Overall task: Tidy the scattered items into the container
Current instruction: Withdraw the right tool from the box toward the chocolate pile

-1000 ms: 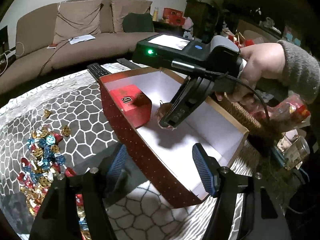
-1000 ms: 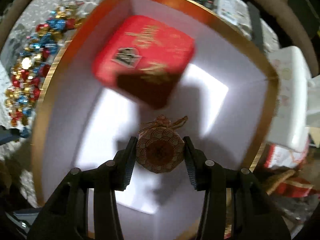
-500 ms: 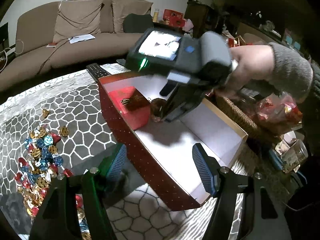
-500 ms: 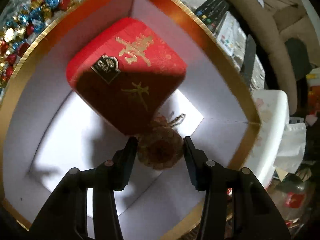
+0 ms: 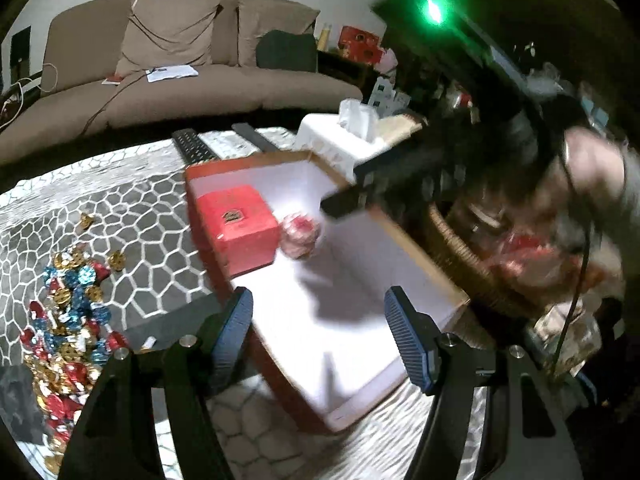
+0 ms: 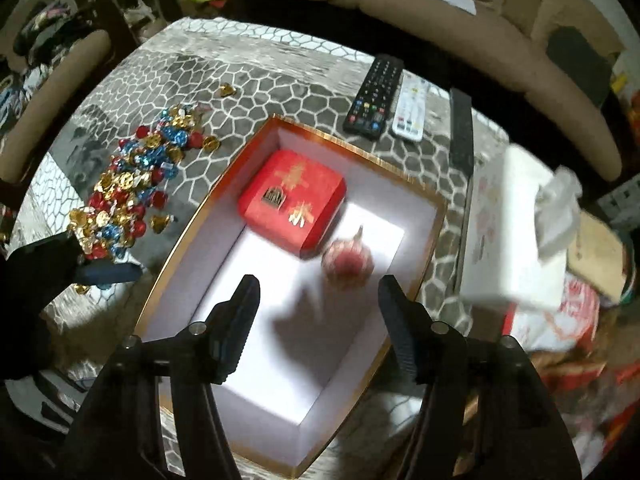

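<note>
Big red cardboard box with gold rim and white lining (image 6: pixel 434 216) sits on the grey honeycomb-patterned tablecloth (image 6: pixel 260 76); in it, the red square gift case with gold characters (image 6: pixel 292 200) against the far wall, and now the small round red-and-gold patterned pouch (image 6: pixel 347 264) lying loose on the white floor, touching the case's near corner. A second ago that pouch was pinched in my right tongs (image 6: pixel 318 308) — the jaws have just been opening, nothing between them now, and they hang above the box, mouth downward. So: one more item in. My left tongs (image 5: pixel 318 326) hold about half open and empty over the box's near long wall. Still out — the heap of red, blue and gold foil-wrapped sweets (image 6: pixel 132 184) on the cloth beside the box's long wall. I judge that pile next. Room: most of the box floor is bare; the gold rim between heap and floor needs clearing. White tissue box (image 6: pixel 516 240) crowds the opposite wall, black remote (image 6: pixel 374 98) near the far end.
</note>
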Demonstrator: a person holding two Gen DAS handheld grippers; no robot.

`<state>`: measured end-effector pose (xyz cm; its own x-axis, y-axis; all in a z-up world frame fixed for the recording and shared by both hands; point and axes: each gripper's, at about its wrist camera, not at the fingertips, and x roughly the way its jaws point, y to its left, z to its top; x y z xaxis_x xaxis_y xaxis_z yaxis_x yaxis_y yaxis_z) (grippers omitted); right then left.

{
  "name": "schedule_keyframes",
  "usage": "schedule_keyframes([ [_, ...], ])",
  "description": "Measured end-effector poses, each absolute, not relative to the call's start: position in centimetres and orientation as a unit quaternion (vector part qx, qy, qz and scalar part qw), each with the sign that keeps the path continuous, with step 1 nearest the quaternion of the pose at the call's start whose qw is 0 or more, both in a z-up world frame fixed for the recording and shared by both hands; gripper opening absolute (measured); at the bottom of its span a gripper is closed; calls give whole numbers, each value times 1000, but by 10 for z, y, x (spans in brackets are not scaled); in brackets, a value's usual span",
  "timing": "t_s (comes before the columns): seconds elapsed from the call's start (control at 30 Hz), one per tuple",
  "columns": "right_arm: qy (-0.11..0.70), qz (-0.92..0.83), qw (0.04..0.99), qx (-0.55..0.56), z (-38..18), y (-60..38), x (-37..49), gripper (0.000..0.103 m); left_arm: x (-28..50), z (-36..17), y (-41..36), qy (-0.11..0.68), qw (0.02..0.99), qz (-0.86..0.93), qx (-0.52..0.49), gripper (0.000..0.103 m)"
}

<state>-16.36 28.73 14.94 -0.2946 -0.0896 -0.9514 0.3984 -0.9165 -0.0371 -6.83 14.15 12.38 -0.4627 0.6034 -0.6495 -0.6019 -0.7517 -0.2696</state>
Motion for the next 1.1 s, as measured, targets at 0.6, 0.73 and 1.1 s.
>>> schedule_keyframes([
  [0.6, 38, -856, 43, 513, 145, 298, -64, 57, -18, 125, 156, -7, 298, 859, -417, 69],
  [0.73, 1, -866, 34, 500, 145, 297, -50, 58, -1, 136, 151, -6, 293, 862, -413, 69],
  [1.1, -12, -881, 61, 469, 159, 271, 2, 59, 41, 150, 124, 33, 278, 872, -401, 69],
])
